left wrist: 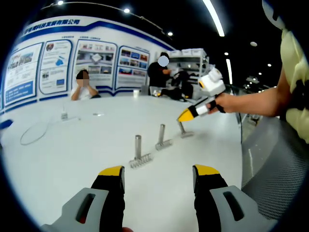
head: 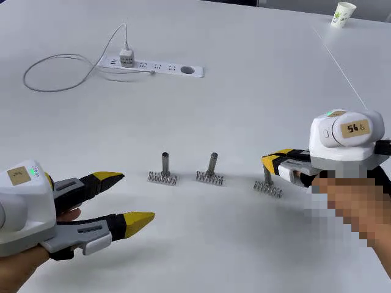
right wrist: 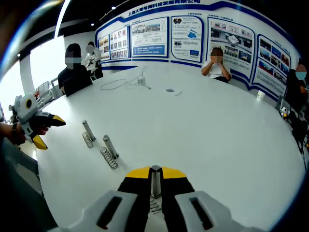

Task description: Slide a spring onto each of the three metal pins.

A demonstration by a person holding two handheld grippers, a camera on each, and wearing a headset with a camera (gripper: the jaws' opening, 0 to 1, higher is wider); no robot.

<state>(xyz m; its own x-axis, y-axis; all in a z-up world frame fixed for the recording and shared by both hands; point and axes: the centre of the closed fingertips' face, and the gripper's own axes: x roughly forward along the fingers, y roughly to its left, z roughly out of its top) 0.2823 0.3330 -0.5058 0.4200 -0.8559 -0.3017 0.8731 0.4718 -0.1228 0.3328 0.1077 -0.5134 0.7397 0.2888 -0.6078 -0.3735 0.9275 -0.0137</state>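
Observation:
Three metal pins stand in a row on the white table: left pin (head: 165, 163), middle pin (head: 212, 163), right pin (head: 267, 177). A spring lies flat at the foot of each: (head: 162, 177), (head: 209, 178), (head: 268, 188). My right gripper (head: 270, 162) comes in from the right, and its jaws are shut on the right pin (right wrist: 155, 181), with the spring (right wrist: 153, 205) below. My left gripper (head: 131, 196) is open and holds nothing, low and left of the left pin (left wrist: 138, 146). From the left gripper view, the right gripper (left wrist: 186, 116) sits at the far pin (left wrist: 181, 126).
A white power strip (head: 153, 66) with a charger and a looped cable (head: 43, 73) lies at the back left. A paper cup (head: 343, 13) stands at the far right. People sit at the table's far side (right wrist: 216, 67).

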